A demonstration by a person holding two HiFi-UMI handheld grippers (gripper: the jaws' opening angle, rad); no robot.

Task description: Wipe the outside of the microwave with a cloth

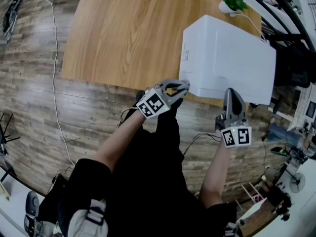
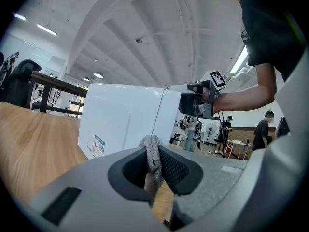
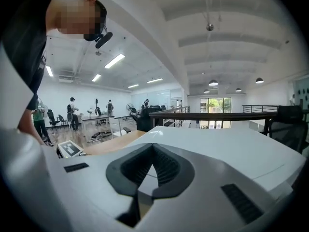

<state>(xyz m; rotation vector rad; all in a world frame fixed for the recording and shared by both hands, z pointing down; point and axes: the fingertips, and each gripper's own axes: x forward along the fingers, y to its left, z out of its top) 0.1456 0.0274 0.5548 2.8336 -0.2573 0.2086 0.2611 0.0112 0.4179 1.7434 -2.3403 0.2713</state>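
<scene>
The left gripper [image 1: 178,87] is clamped shut on a grey cloth [image 2: 152,151]: a fold of it is pinched between the jaws and sticks up past their tips. It sits at the near left corner of the microwave [image 1: 229,58], just beside the white casing. In the left gripper view the cloth looks a little short of the wall with the sticker, so I cannot say it is touching. The right gripper [image 1: 233,97] hangs in front of the microwave's near edge. Its jaws are closed tip to tip with nothing between them, and only the white top shows through the gap.

Judging by this, the wiping is at or near its start, or between strokes. The cloth is in hand and brought up to the casing, but the white surfaces show neither dirt nor wet streaks, so nothing marks which faces have been done. I would count the top, the sides and the front as all left to do.

The microwave stands at the right end of the wooden tabletop [image 1: 128,33], by its near edge. As for containers, the microwave's inside is not seen from any view, and I cannot tell which face is the door. Behind it a small white pot [image 1: 228,6] holds a green plant [image 1: 236,0]
</scene>
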